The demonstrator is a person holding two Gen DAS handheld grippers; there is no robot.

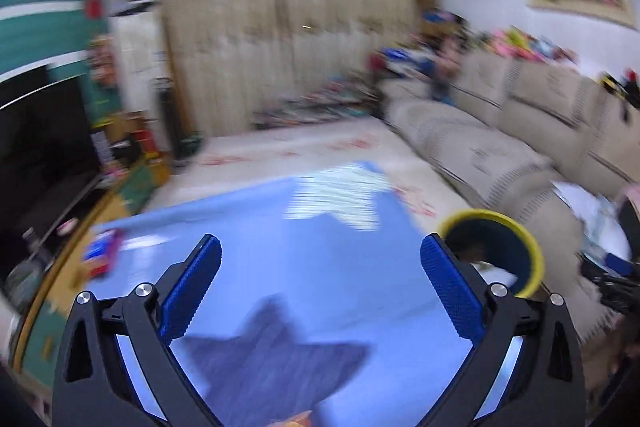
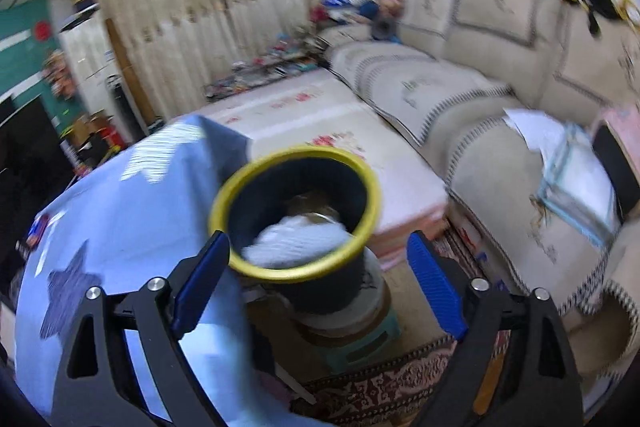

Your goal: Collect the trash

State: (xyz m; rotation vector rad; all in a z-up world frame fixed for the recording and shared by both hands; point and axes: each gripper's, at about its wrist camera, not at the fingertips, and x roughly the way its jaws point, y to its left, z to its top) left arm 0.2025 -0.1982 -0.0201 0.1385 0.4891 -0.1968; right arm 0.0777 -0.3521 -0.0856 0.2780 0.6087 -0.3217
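Holding nothing: 2 grippers, left (image 1: 320, 267) & right (image 2: 318, 265), 1 bin (image 2: 294, 211).

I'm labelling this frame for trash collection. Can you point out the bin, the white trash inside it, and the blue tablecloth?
bin (image 2: 362, 174), right wrist view, on its yellow rim.
white trash (image 2: 298, 237), right wrist view, on the crumpled white mass.
blue tablecloth (image 1: 320, 267), left wrist view, on plain blue cloth.

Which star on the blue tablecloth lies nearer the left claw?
The dark blue star, just below the open left claw. The white star lies further off, near the blue tablecloth far edge.
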